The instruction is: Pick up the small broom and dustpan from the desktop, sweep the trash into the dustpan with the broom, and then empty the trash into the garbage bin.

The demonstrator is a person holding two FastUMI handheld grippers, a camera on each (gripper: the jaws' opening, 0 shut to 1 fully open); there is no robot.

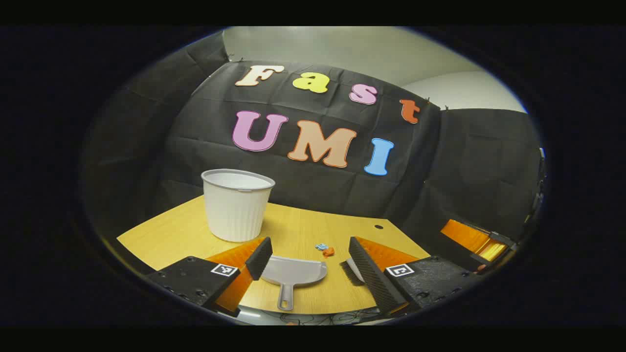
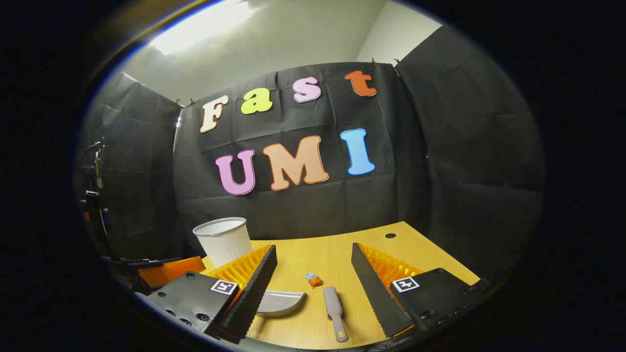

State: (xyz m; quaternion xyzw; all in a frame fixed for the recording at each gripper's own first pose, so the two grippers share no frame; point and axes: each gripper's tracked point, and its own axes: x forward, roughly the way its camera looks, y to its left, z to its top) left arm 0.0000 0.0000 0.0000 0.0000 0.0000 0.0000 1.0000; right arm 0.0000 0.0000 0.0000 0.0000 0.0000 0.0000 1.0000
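A grey dustpan point(image 1: 293, 272) lies flat on the wooden desktop point(image 1: 303, 230), its handle toward the near edge, between the fingers of my left gripper point(image 1: 309, 259), which hovers open above it. A small grey broom point(image 2: 333, 304) lies beside the dustpan point(image 2: 279, 302), and my right gripper point(image 2: 313, 271) stands open over it. In the left gripper view the broom's bristles point(image 1: 351, 272) peek out beside the right finger. Small blue and orange trash scraps point(image 1: 324, 250) point(image 2: 313, 279) rest just beyond both tools. The white ribbed garbage bin point(image 1: 237, 204) point(image 2: 223, 240) stands at the back left.
The other gripper point(image 1: 477, 242) shows far off at the right of the left gripper view, and at the left edge point(image 2: 168, 271) of the right gripper view. A small dark hole point(image 2: 390, 235) marks the desk's far right. Black cloth walls surround the desk.
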